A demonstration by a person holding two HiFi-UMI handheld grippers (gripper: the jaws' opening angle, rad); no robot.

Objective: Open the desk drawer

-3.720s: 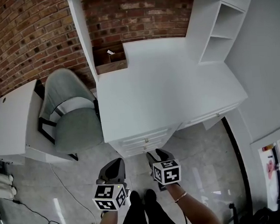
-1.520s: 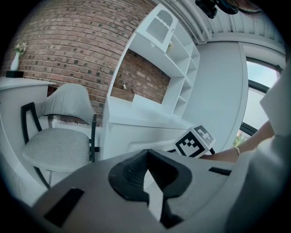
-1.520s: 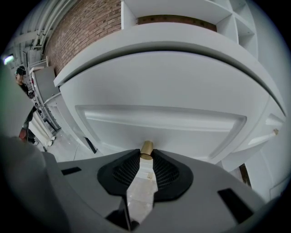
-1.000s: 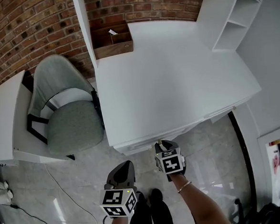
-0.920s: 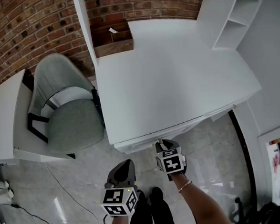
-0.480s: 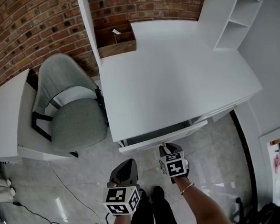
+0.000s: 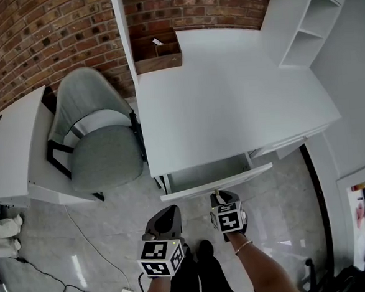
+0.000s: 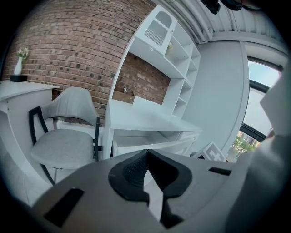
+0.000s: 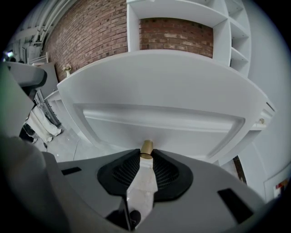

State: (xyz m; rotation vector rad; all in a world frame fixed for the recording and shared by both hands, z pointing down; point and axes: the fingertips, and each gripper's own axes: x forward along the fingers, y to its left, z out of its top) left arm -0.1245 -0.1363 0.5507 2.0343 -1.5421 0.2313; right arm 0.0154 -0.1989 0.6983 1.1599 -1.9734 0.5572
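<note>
**A:** Drawer, position?

**B:** The drawer (image 7: 204, 172) is under the near edge of the white desk (image 7: 229, 95), at its left end. It stands partly out, with the inside open to view from above. The front panel is tilted a little, right end farther along than the left.

**A:** What's on it?

**B:** A brass-coloured knob (image 9: 146, 147) at the middle of the front panel. The right gripper (image 7: 218, 198) is clamped on it: in the right gripper view the knob sits between the two dark pads, which press on its sides.

**A:** And the other one?

**B:** The left gripper (image 7: 167, 212) is to the left of the right one and a bit nearer the person. It hangs over the floor (image 7: 279, 185), apart from the drawer. Its jaws are together at the tips, with nothing between them, and they point toward the desk.

**A:** Surroundings?

**B:** A grey upholstered chair (image 7: 102, 157) is just left of the desk. A second white table (image 7: 11, 154) is beyond the chair. A brick wall (image 7: 38, 40) runs behind. A wooden organiser (image 7: 157, 50) sits at the back left of the desk, and a white shelf unit (image 7: 298, 22) at the back right. A thin cable (image 7: 83, 240) trails across the floor.
</note>
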